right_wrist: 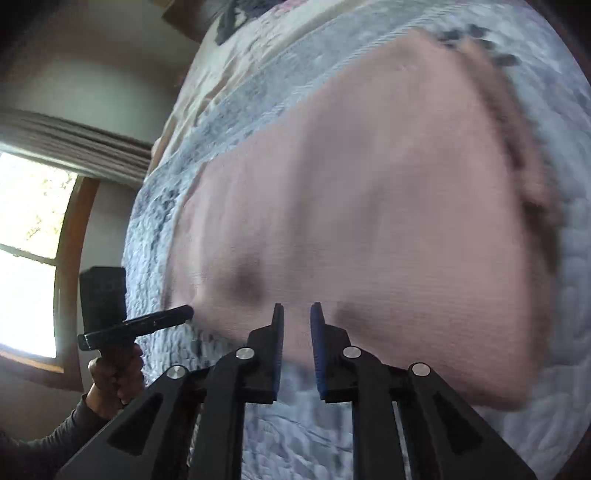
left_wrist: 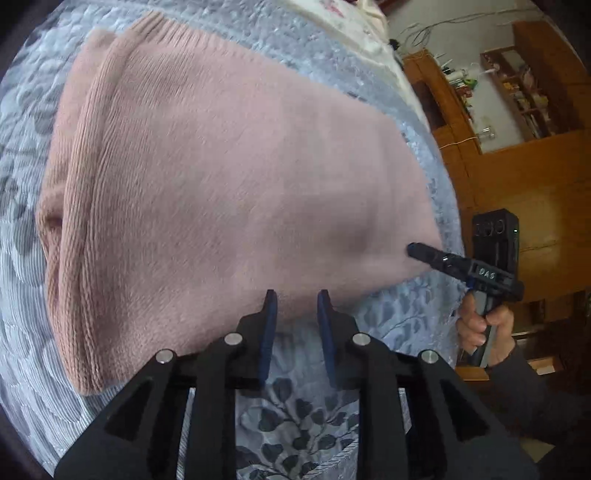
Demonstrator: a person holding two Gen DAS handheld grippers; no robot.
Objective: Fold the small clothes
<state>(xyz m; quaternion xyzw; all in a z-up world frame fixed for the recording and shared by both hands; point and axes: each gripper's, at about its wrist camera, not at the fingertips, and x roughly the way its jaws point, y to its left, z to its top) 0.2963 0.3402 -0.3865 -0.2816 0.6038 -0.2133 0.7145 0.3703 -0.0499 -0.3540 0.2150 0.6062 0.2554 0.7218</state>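
A pink knit sweater [left_wrist: 240, 184] lies spread on a blue-grey quilted bedspread [left_wrist: 399, 317], its ribbed hem at the far left. My left gripper [left_wrist: 296, 299] is open, its blue-padded fingers straddling the sweater's near edge, with fabric showing in the gap. In the right wrist view the same sweater [right_wrist: 369, 221] fills the frame, blurred. My right gripper [right_wrist: 297, 310] is open over the near edge. Each gripper shows in the other's view at a near corner of the sweater: the right gripper [left_wrist: 413, 251] and the left gripper [right_wrist: 184, 313]. Small dimples mark the cloth beside both tips.
A person's hand [left_wrist: 484, 328] holds the right gripper's handle beside the bed edge. Wooden cabinets and shelves [left_wrist: 517, 184] stand beyond. A bright window [right_wrist: 29, 221] with a curtain is on the other side. White floral bedding [left_wrist: 351, 14] lies past the sweater.
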